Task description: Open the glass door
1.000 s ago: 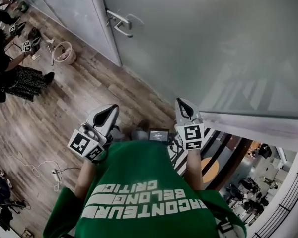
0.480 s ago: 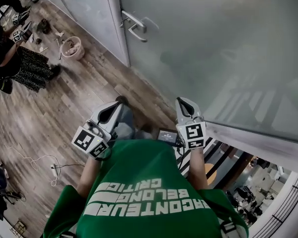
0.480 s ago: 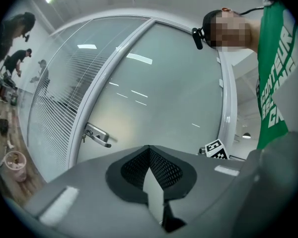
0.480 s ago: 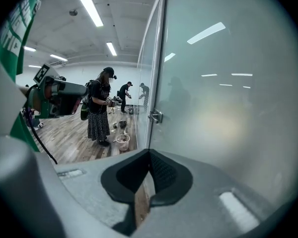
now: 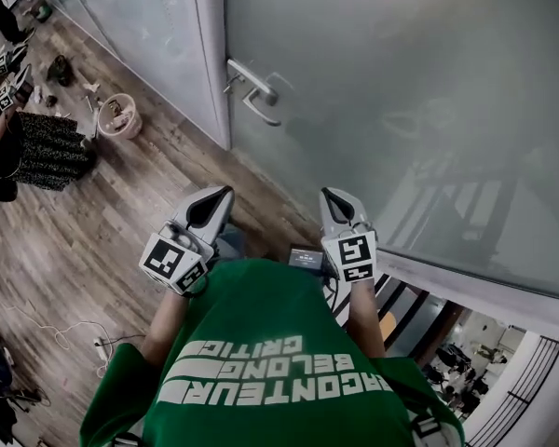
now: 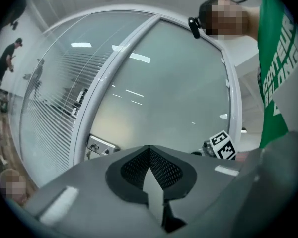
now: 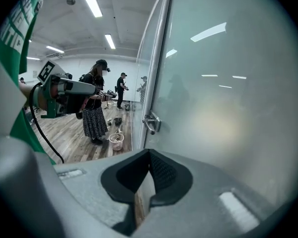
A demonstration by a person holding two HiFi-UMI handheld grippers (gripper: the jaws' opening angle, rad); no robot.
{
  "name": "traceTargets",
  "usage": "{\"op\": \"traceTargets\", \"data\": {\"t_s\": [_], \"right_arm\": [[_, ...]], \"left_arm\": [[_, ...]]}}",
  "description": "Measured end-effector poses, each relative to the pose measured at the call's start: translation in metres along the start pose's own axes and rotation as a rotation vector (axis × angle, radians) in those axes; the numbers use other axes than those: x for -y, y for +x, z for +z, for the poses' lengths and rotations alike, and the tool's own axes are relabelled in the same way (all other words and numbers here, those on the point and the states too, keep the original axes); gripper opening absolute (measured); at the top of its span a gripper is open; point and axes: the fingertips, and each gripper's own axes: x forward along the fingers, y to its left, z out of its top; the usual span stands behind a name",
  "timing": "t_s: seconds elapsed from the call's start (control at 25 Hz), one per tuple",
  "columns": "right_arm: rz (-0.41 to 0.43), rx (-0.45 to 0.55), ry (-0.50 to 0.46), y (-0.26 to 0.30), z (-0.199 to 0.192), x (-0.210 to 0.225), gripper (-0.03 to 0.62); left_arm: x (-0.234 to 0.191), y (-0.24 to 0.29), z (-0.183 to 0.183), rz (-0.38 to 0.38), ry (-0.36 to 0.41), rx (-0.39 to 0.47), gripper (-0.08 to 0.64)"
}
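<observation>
1. The door (image 5: pixel 401 91) looks shut; its handle (image 5: pixel 253 89) is untouched.
2. The left tool (image 5: pixel 224 194) and right tool (image 5: pixel 327 195), both closed and empty, are short of the handle.
3. Remaining: reach handle, press, swing door.

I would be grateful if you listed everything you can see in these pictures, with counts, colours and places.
glass door: one, frosted grey, ahead and to the right
door handle: one, silver, at the door's left edge
glass wall: one, frosted, left of the door
floor: brown wood planks, below and to the left
bucket: one, pale, on the floor beside the glass wall
cable: one, pale, on the floor at lower left
bystanders: at least two, dark clothes, further down the room
shirt: one, green with white print, on the person
left gripper: one, grey, shut, empty, short of the door
right gripper: one, grey, shut, empty, near the glass
</observation>
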Motion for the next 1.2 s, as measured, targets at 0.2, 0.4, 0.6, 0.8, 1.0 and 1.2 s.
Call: {"op": "traceTargets", "data": {"t_s": [0.2,0.4,0.6,0.8,1.0,1.2], "right_arm": [[0.029,-0.032,-0.04,0.037,0.026,-0.001,-0.006],[0.028,-0.085,-0.069,0.061,0.04,0.008,-0.006],[0.049,-0.134,-0.104,0.087,0.052,0.009,0.031],[0.082,-0.208,-0.135,0.112,0.06,0.012,0.074],[0.16,-0.303,-0.179,0.158,0.062,0.003,0.155],[0.212,-0.37,-0.198,0.199,0.054,-0.001,0.163]], "left_arm": [[-0.024,0.023,0.003,-0.033,0.092,-0.024,0.017],[-0.038,0.044,0.006,-0.08,0.063,-0.007,0.017],[-0.055,0.06,0.003,-0.084,0.046,-0.037,0.017],[-0.067,0.079,-0.003,-0.049,0.059,-0.068,0.017],[-0.08,0.095,-0.005,-0.013,0.057,-0.089,0.017],[-0.085,0.102,-0.006,0.03,0.053,-0.095,0.017]]}}
